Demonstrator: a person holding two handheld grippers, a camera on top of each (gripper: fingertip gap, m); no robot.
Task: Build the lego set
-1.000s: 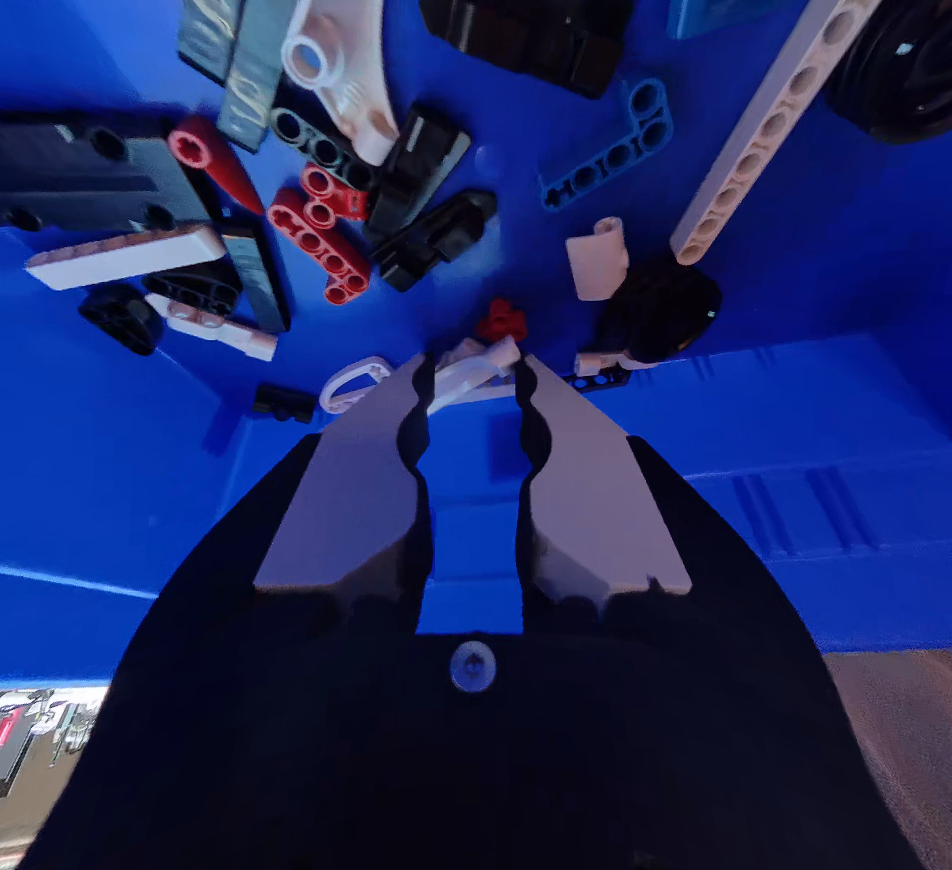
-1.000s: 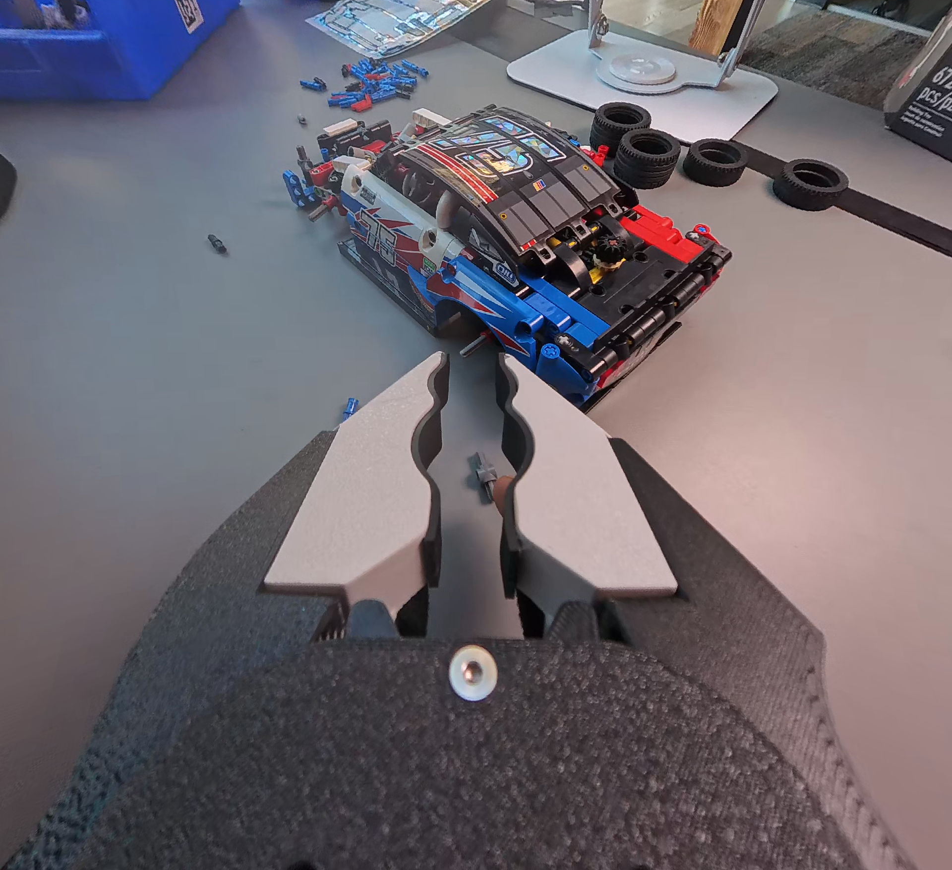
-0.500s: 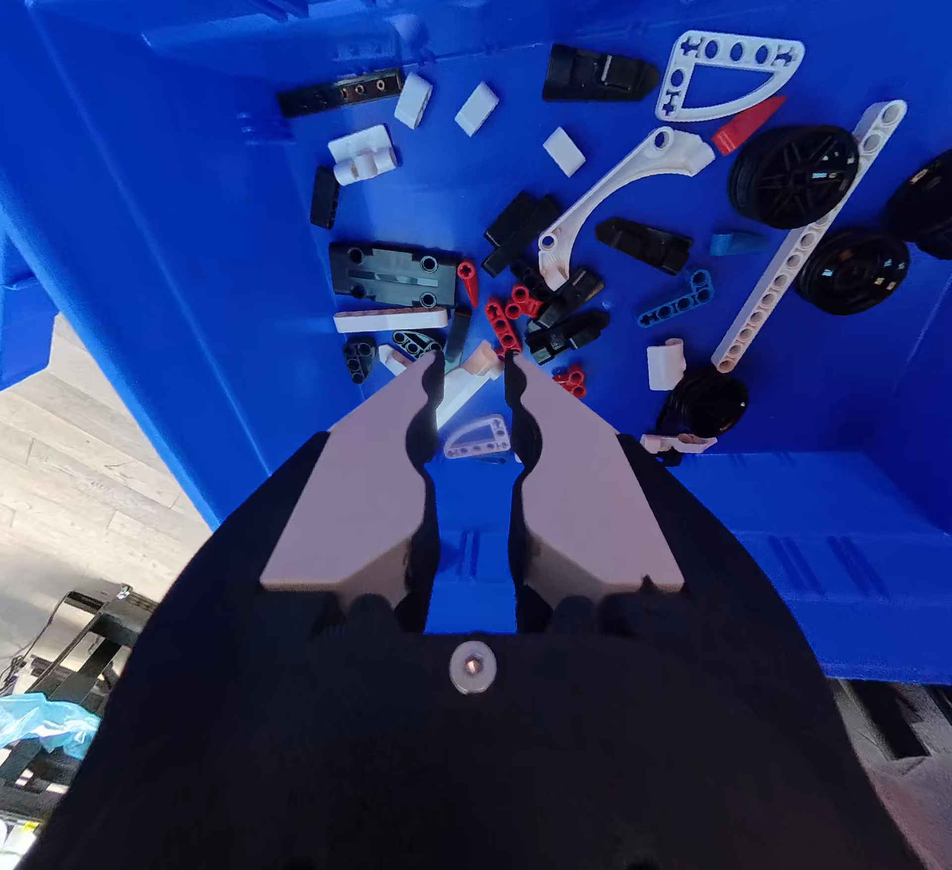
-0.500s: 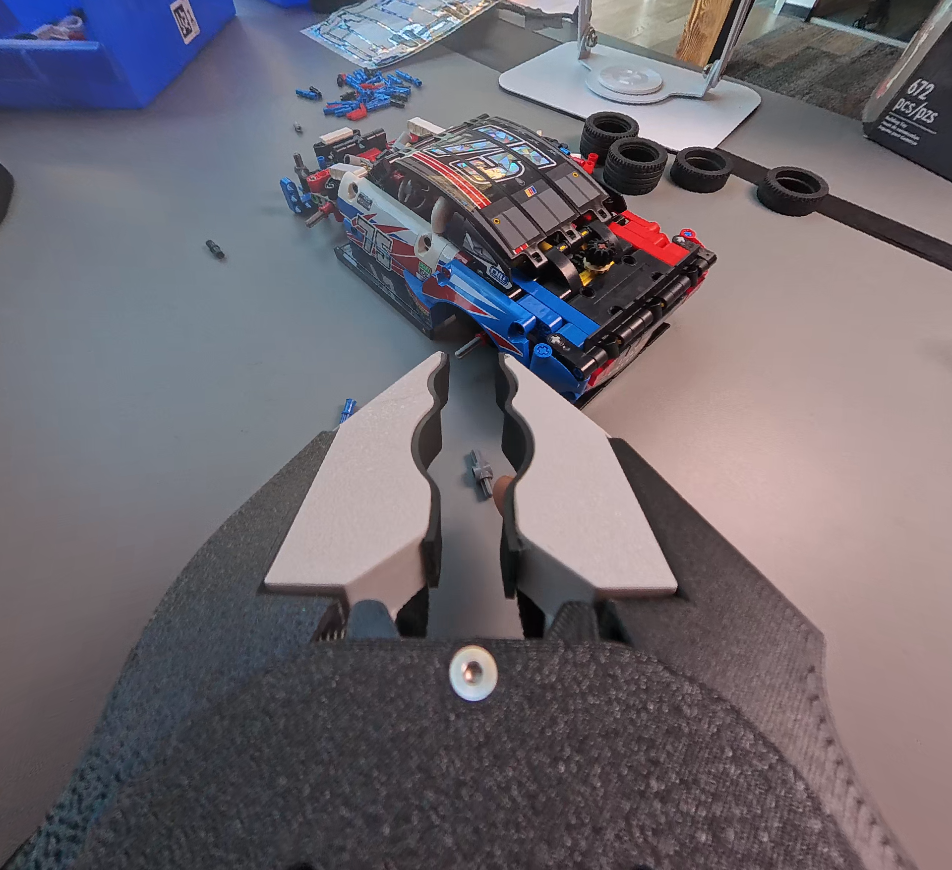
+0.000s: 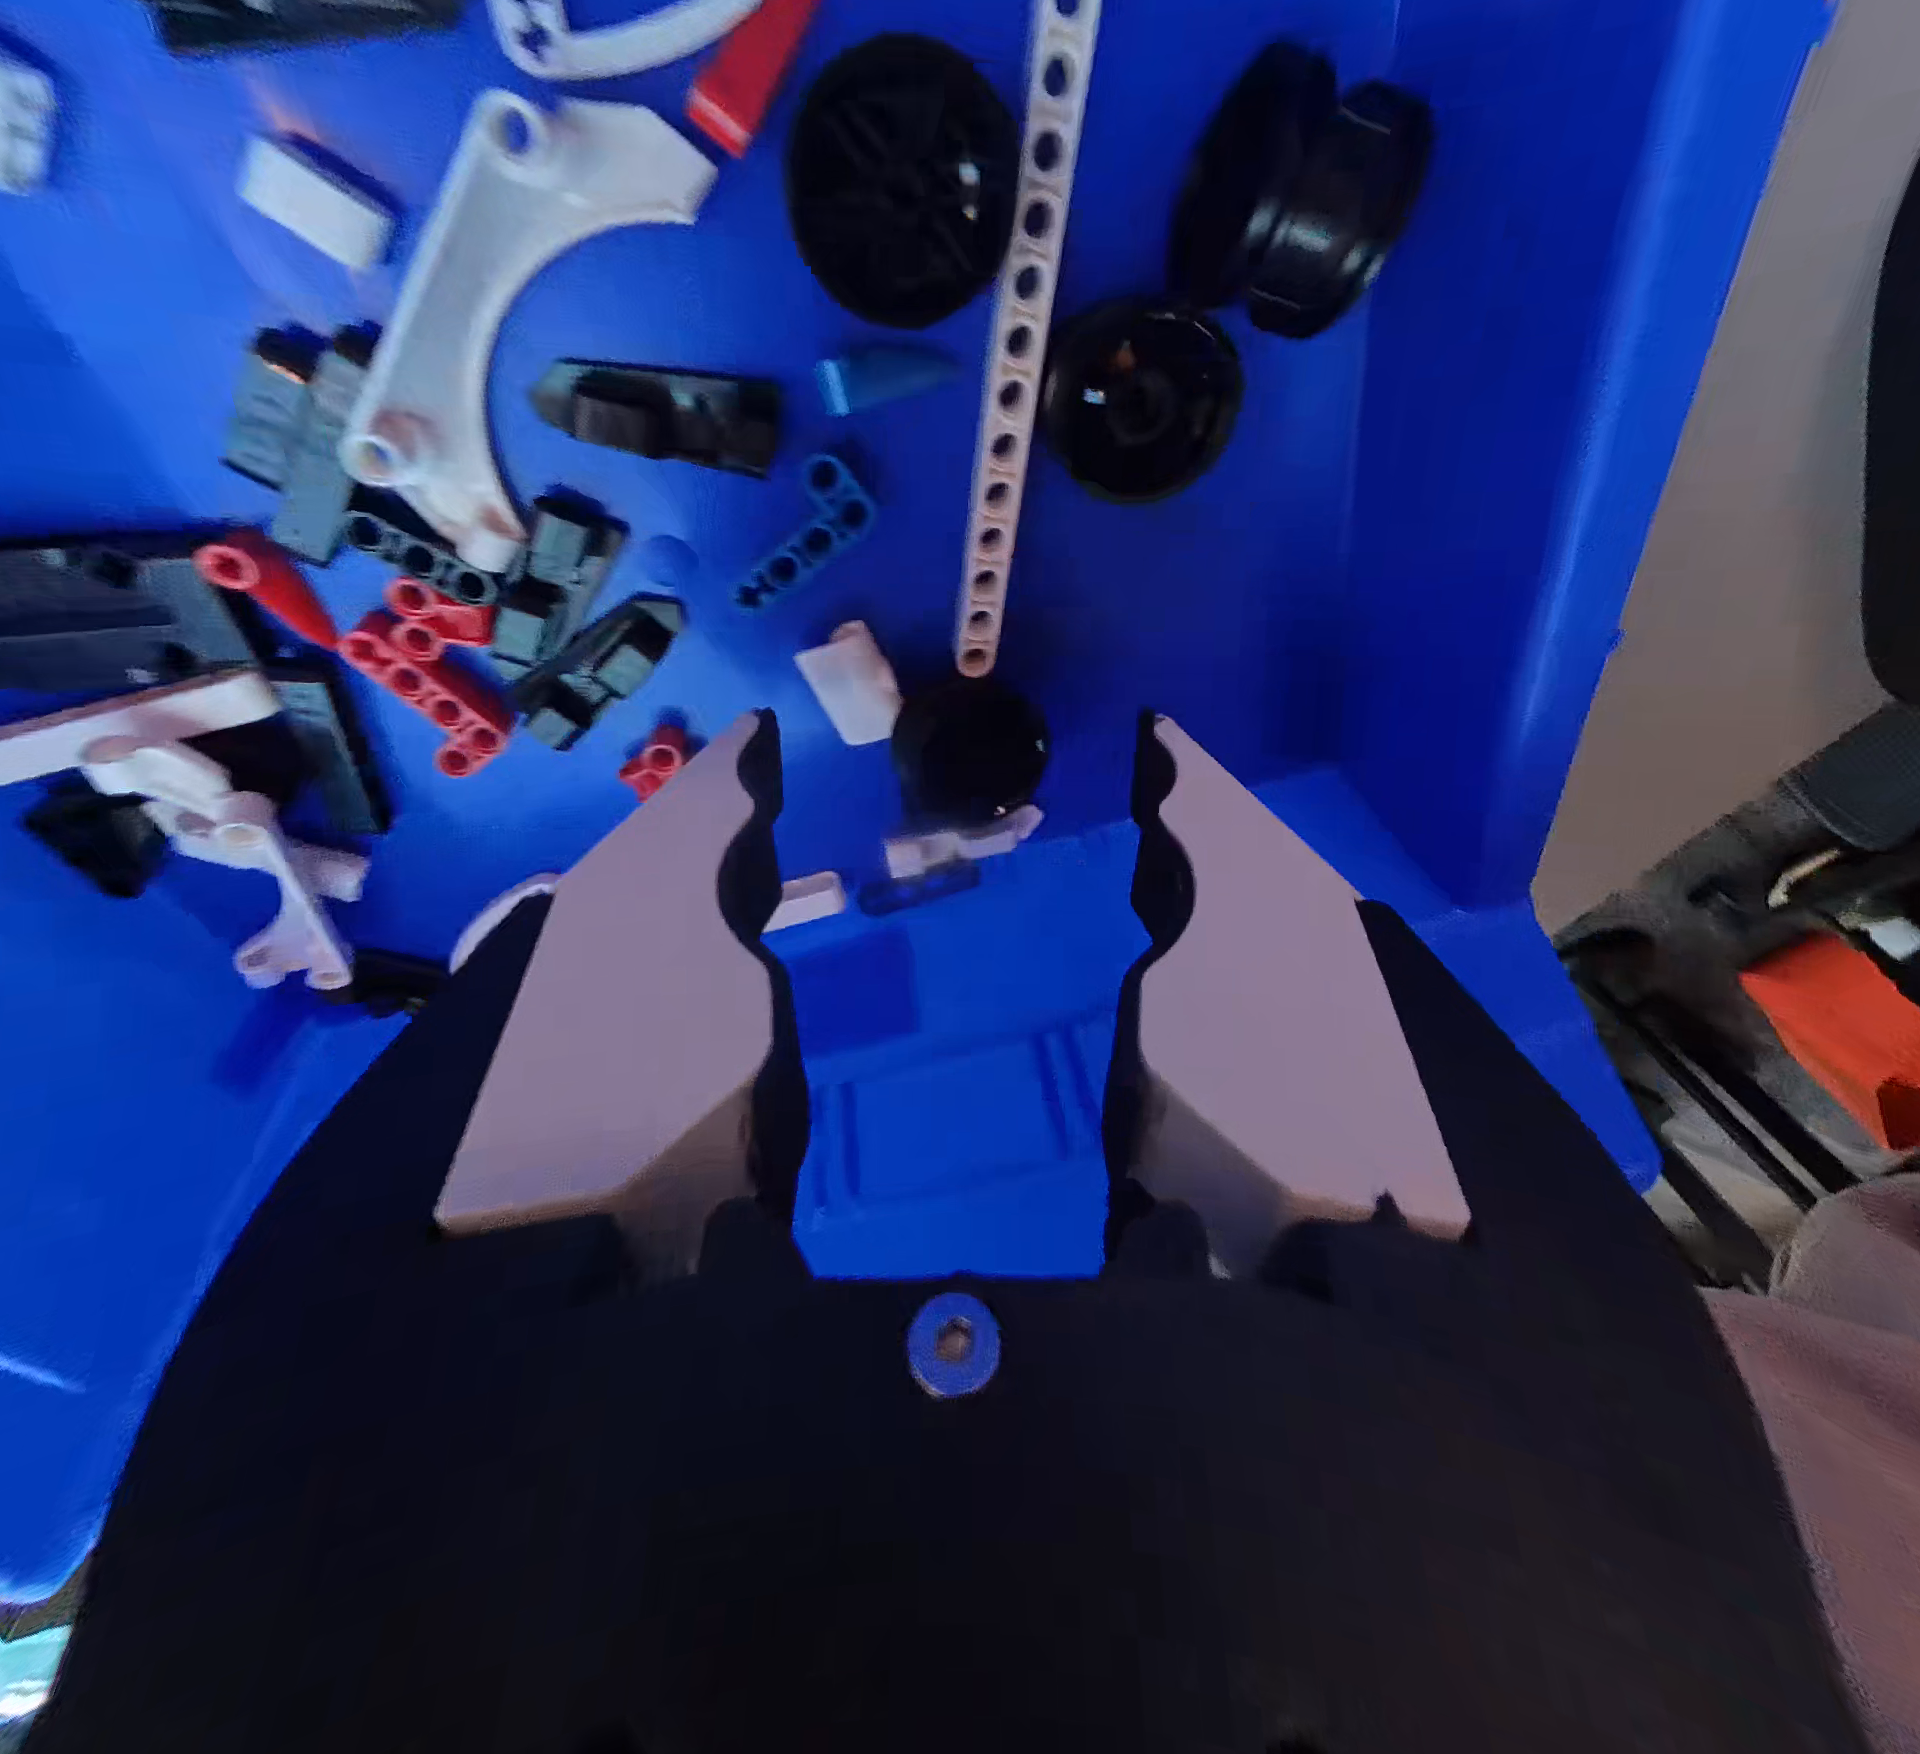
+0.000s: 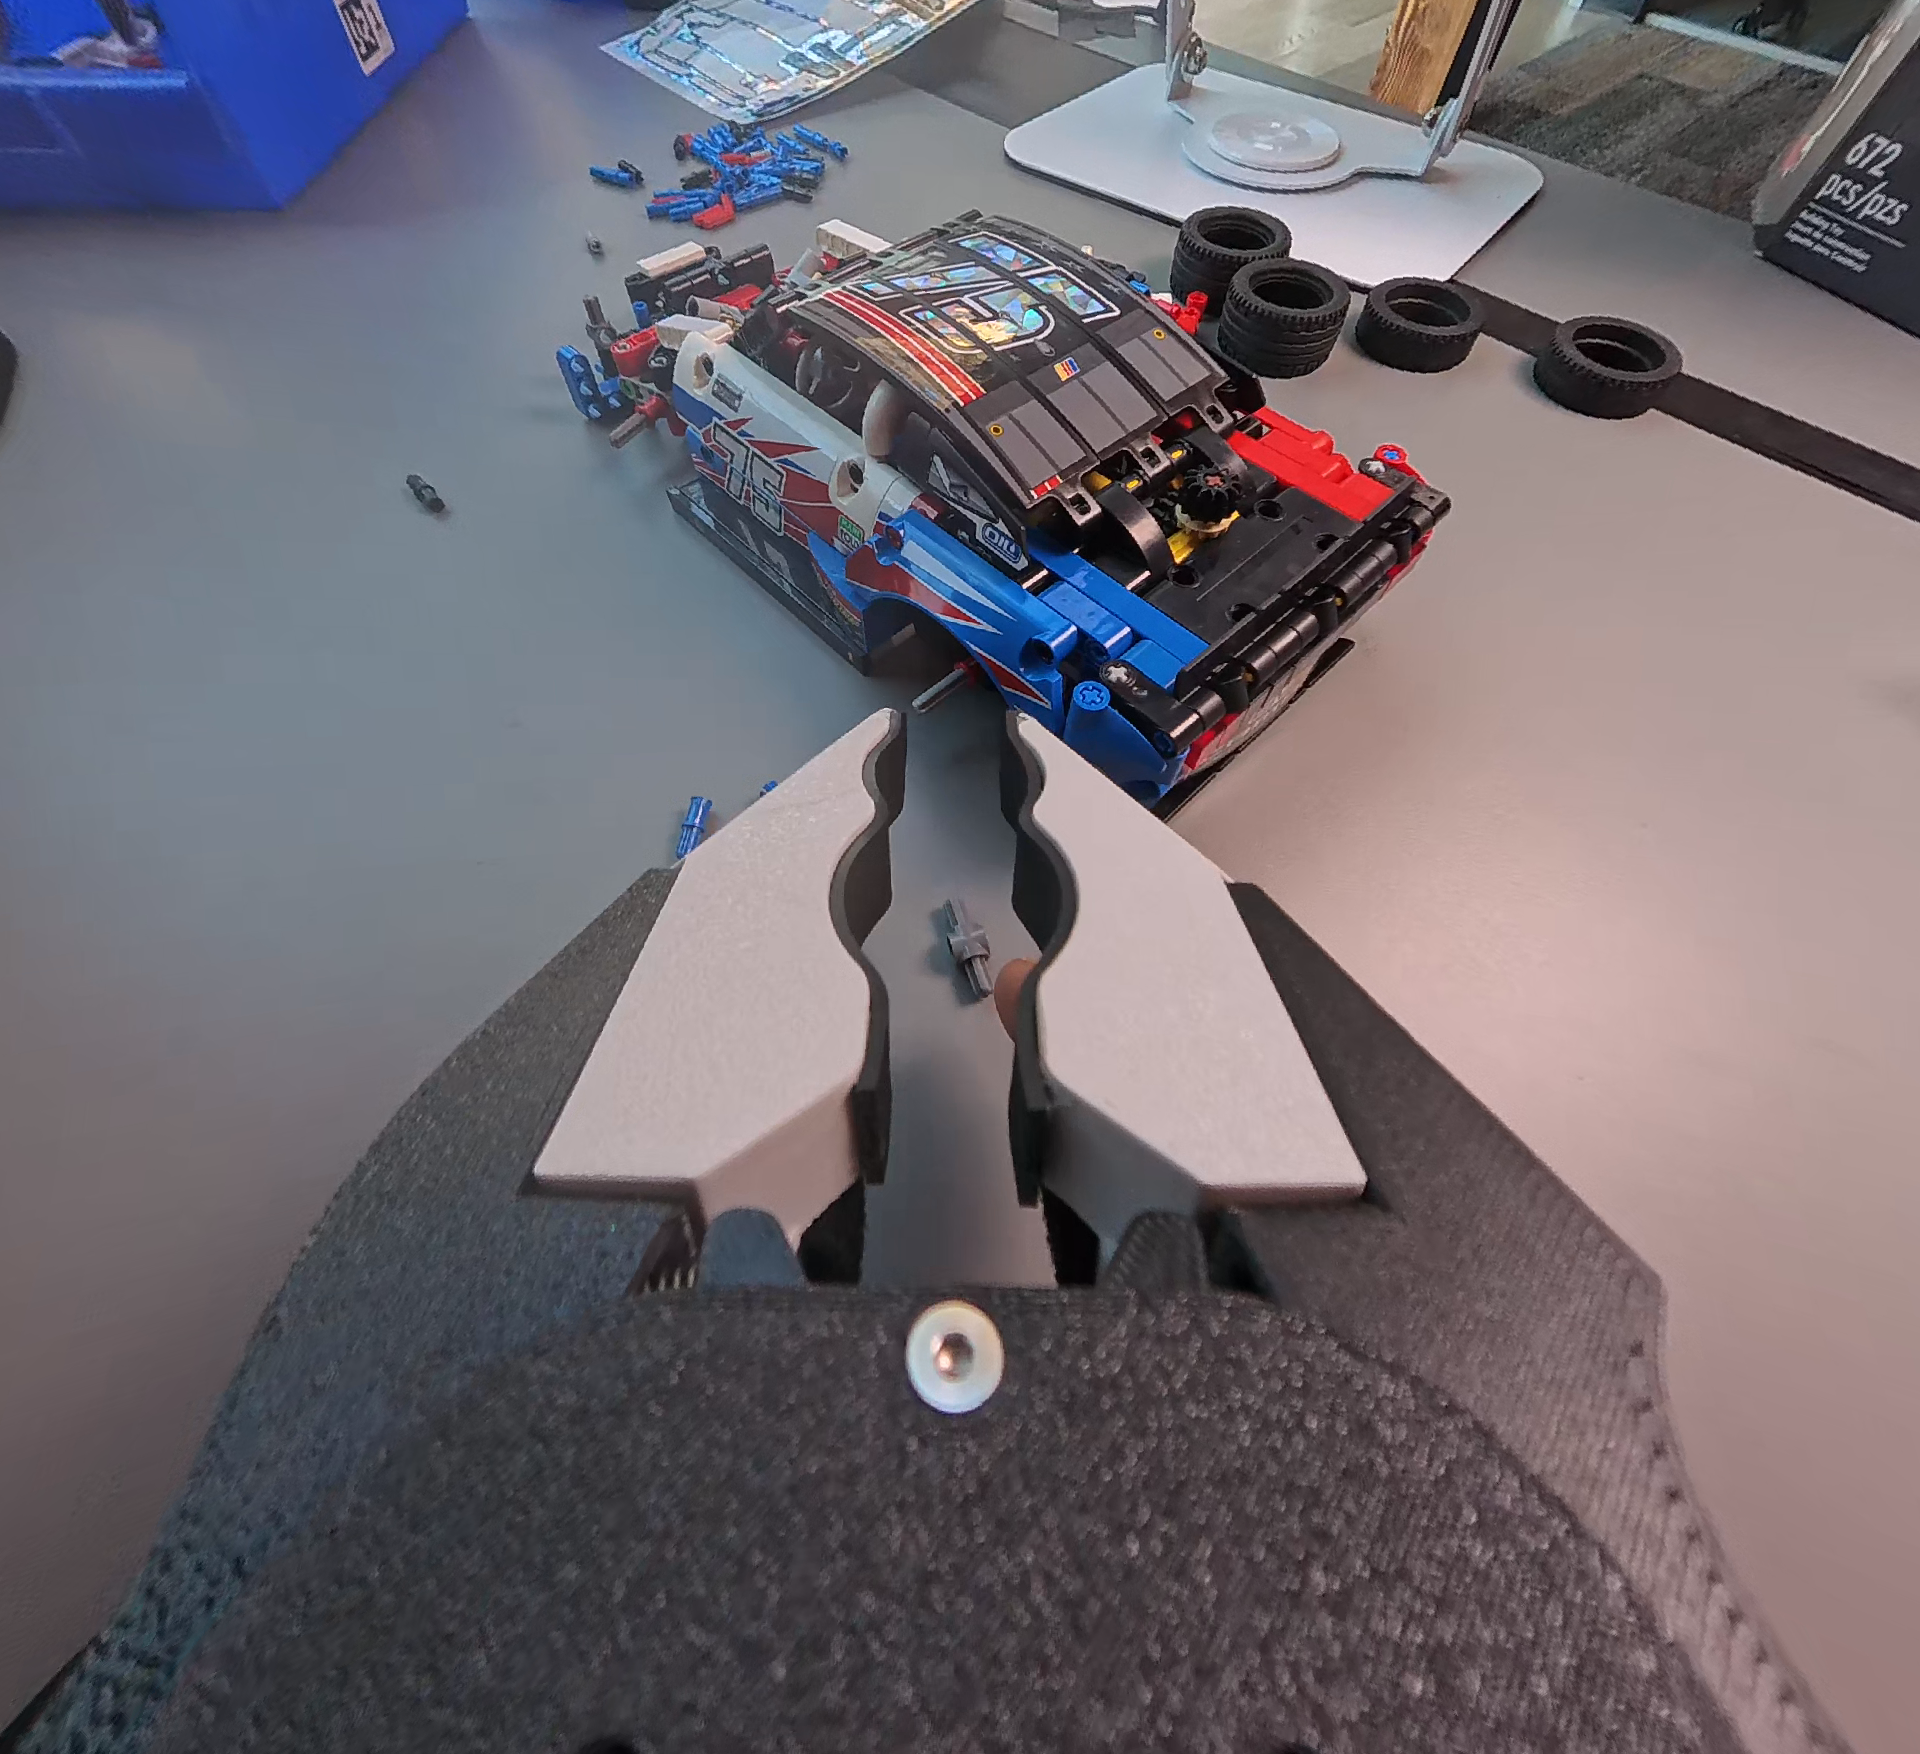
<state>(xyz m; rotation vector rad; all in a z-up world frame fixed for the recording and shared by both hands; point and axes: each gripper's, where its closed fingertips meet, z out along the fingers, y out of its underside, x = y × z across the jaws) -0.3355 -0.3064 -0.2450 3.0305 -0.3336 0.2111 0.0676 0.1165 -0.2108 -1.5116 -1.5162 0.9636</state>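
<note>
Our left tongs (image 5: 951, 728) gape empty over the blue plastic bin (image 5: 1455, 354) of loose parts. Right tongs (image 6: 951, 728), narrowly parted, idle near the blue-red-black brick car (image 6: 997, 478) on the grey counter (image 6: 312, 665). Parts look light, rigid, slick; we'd pinch flat faces.

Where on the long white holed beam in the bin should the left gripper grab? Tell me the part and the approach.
Grip the long white beam across its narrow width on its lower half, coming straight down with the left gripper, already open. It lies flat; a black wheel crowds its upper left and a black hub its right.
</note>
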